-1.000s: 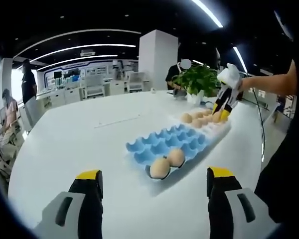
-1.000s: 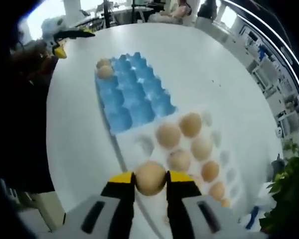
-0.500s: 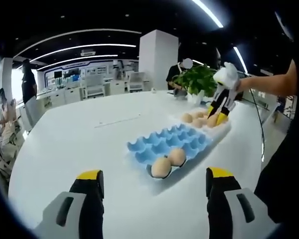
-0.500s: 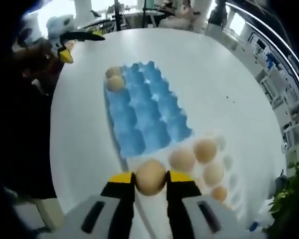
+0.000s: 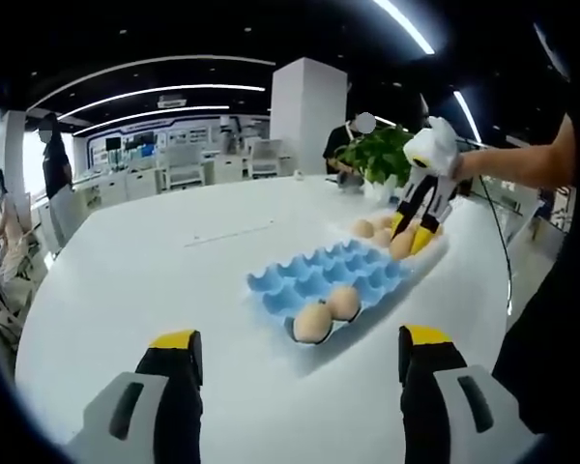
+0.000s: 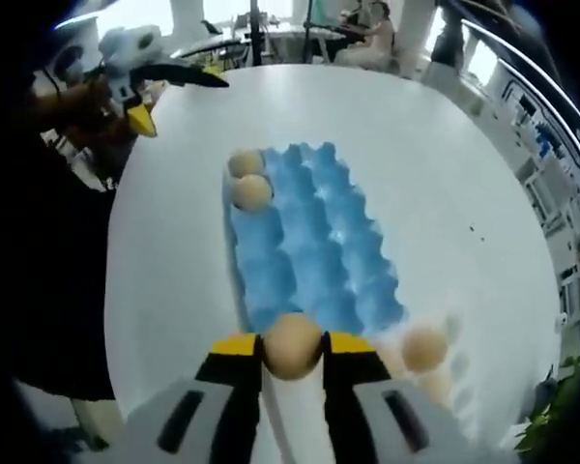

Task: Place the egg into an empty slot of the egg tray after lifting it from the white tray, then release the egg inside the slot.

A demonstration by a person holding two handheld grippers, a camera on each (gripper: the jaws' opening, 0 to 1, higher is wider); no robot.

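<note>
A blue egg tray point(image 5: 329, 280) point(image 6: 309, 246) lies on the white table with two eggs point(image 5: 327, 313) point(image 6: 247, 182) at one end. Past its other end sits the white tray point(image 5: 420, 253) point(image 6: 449, 372) with several eggs. My right gripper point(image 6: 292, 350) is shut on a tan egg point(image 6: 292, 344) point(image 5: 402, 244), held in the air above the near end of the blue tray. In the left gripper view the right gripper point(image 5: 408, 237) hangs over the far end of the blue tray. My left gripper point(image 5: 295, 358) stands open over bare table, short of the blue tray.
A potted plant point(image 5: 387, 155) stands behind the white tray. A white pillar point(image 5: 304, 111) and desks with people lie beyond the table. A person's arm point(image 5: 522, 159) reaches in from the right. Bare tabletop point(image 5: 164, 271) spreads left of the blue tray.
The right gripper has carried the egg away from the white tray and over the near end of the blue tray. The left gripper has stayed in place, still open.
</note>
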